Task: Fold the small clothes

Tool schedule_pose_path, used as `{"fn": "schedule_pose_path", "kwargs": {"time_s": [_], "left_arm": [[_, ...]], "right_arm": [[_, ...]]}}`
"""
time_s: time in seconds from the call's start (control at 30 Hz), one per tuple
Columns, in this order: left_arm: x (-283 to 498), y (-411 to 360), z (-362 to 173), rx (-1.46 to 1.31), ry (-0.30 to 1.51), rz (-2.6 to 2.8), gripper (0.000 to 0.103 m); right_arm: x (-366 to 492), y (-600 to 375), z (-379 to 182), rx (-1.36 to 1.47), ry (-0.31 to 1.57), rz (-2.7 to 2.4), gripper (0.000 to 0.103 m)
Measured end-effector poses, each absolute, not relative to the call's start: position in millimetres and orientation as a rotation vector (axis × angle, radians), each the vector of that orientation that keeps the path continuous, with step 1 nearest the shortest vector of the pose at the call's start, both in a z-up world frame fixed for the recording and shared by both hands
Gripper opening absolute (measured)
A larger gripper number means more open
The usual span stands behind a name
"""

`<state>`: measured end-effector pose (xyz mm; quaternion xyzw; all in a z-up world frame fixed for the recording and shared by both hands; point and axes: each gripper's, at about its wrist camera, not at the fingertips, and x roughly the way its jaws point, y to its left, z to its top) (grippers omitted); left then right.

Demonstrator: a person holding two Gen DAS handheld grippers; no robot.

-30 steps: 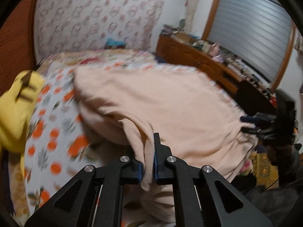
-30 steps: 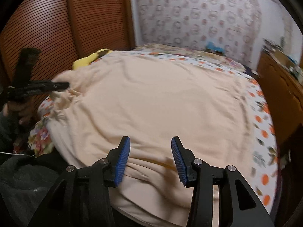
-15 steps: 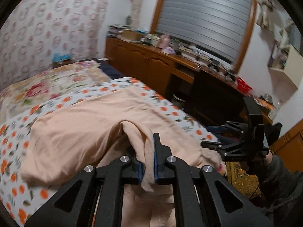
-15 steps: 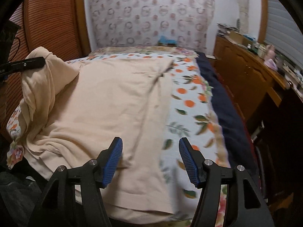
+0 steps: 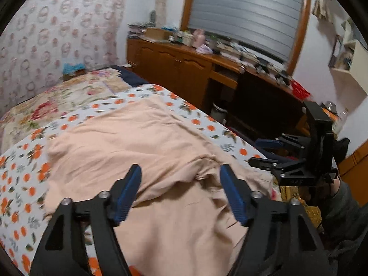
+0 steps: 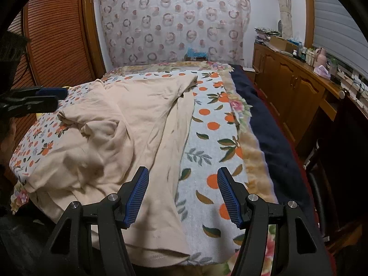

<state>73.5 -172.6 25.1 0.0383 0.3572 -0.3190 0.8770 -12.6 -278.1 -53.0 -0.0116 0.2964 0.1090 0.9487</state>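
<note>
A peach garment lies rumpled on the bed, folded partly over itself, with a bunched ridge on its left half. My left gripper hovers just above the near part of the cloth. Its jaws are opening, nothing is between the blue pads, and the fabric has dropped away below them. The right wrist view catches it at the far left edge. My right gripper is open over the garment's right edge, where it meets the orange-print bedcover. From the left wrist view it shows beside the bed.
Under the orange-print cover a dark blue blanket runs along the bed's right side. Cluttered wooden cabinets stand to the right, a slatted wooden wardrobe to the left. A person's sleeve is at the lower right.
My left gripper swung right with the garment fold, then let it go and opened wide; the fold dropped onto the bed. My right gripper moved to the garment's right edge and widened slightly.
</note>
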Motion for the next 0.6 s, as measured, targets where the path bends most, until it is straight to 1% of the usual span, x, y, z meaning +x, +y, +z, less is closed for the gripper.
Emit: {"fn": "schedule_pose_path", "kwargs": {"time_s": [0.03, 0.23, 0.6], "left_arm": [[72, -162, 26, 0.068, 0.736, -0.644, 0.079], [70, -116, 19, 0.024, 0.709, -0.518, 0.079], [65, -63, 3, -0.002, 0.666, -0.345, 0.079]], "right_arm": [[-11, -277, -53, -0.022, 0.601, 0.231, 0.064], [-1, -262, -46, -0.037, 0.568, 0.302, 0.064], [35, -202, -34, -0.162, 0.544, 0.452, 0.064]]}}
